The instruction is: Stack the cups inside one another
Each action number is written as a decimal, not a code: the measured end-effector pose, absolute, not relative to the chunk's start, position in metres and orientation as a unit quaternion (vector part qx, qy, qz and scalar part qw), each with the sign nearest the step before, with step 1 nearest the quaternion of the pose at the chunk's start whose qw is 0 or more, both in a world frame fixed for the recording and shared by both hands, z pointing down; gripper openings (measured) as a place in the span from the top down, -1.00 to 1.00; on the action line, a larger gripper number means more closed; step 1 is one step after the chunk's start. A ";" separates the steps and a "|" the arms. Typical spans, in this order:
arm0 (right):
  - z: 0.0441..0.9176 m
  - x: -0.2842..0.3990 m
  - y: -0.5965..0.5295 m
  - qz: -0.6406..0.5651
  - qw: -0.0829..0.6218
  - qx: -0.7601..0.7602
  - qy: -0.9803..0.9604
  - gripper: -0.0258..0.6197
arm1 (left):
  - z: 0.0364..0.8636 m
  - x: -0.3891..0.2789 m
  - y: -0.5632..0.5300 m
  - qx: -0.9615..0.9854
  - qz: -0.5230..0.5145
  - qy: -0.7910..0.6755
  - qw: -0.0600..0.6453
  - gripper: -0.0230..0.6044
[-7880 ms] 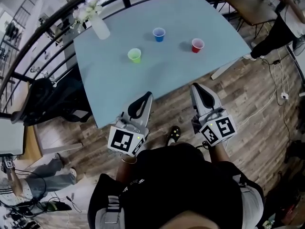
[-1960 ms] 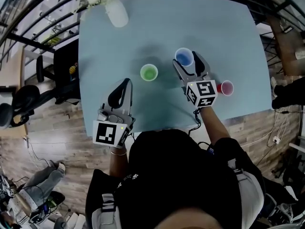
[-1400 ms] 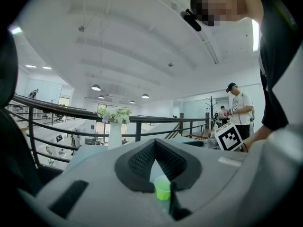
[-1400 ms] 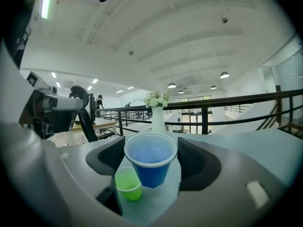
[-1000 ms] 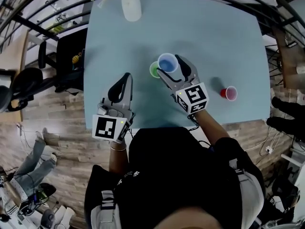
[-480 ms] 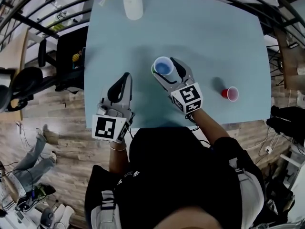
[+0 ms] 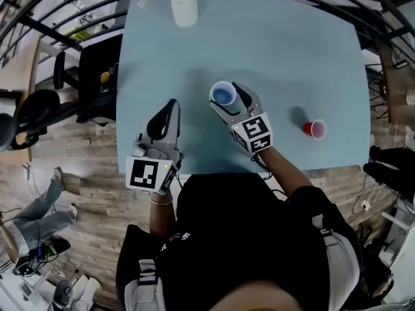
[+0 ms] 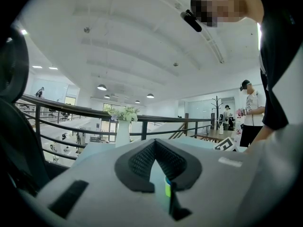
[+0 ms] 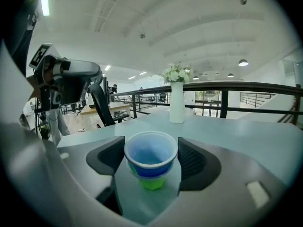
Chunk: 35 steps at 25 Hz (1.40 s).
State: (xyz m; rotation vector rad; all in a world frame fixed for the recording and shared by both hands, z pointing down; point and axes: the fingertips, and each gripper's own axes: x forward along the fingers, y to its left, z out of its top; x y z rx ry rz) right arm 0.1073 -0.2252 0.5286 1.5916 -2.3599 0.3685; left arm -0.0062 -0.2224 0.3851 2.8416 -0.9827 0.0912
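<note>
A blue cup sits nested in a green cup near the middle of the pale blue table. In the head view the green cup is almost hidden under the blue one. My right gripper stands around the pair, and its pads touch the blue cup's rim on both sides. A red cup stands alone to the right. My left gripper hovers at the table's near edge, left of the cups, jaws together and holding nothing.
A white vase with flowers stands at the table's far left edge. A black railing runs behind the table. A chair sits off the left side, and wooden floor lies below the near edge.
My right gripper carried the blue cup left from its own spot and lowered it into the green cup. The left gripper has stayed in place.
</note>
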 end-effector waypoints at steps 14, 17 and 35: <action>0.553 0.103 -0.223 0.139 0.178 0.547 -0.806 -0.21 | 0.385 -0.016 -0.224 0.942 0.021 -0.327 0.071 0.96; 0.552 0.103 -0.222 0.139 0.179 0.550 -0.804 -0.22 | 0.385 -0.018 -0.224 0.943 0.019 -0.325 0.072 0.96; 0.471 0.184 -0.179 0.086 0.079 0.644 -0.756 -0.26 | 0.376 0.011 -0.205 0.950 0.022 -0.305 0.070 0.96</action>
